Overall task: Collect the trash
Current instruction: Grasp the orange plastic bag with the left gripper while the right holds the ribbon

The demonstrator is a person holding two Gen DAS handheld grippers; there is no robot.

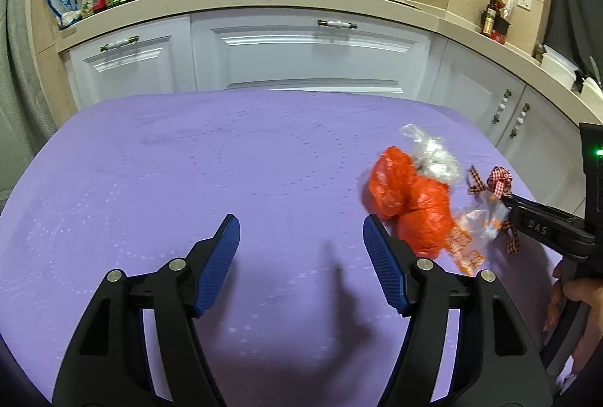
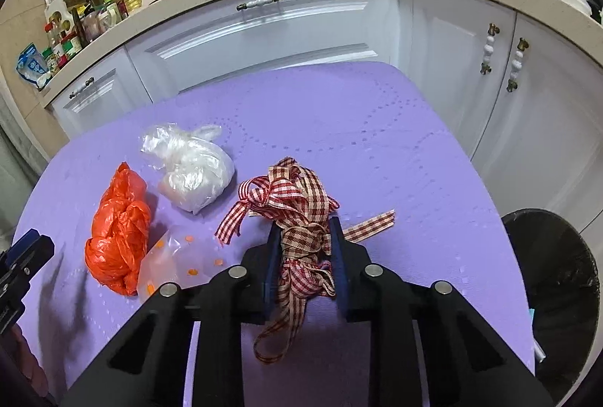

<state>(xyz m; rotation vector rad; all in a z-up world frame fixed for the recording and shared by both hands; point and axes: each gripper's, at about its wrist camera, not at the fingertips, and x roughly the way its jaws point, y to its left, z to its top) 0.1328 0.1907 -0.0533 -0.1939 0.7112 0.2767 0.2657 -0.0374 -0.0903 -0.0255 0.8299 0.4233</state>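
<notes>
Between your right claw (image 2: 305, 256) pads: gingham ribbon bundle (image 2: 297, 214), clenched, long axis along claw. Black-lined bin (image 2: 557, 271) right of it, off worktop (image 2: 395, 143) edge. Left claw (image 1: 301, 256) released, orange bag (image 1: 410, 199) to its right.

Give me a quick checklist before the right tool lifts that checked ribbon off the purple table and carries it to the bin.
1. Right tool closed on the checked ribbon: ok, the bundle is pinched between its pads.
2. Whole ribbon gathered: not ok, loose tails trail out past the pads onto the table.
3. Bin reachable: ok, its black-lined opening stands beside the table's right edge.
4. Path to the bin free: ok, nothing lies between ribbon and bin.
5. Left tool out of the way: ok, open and empty, near the orange bag.
6. Other trash disturbed by the lift: cannot tell; the clear spotted bag lies close.
</notes>
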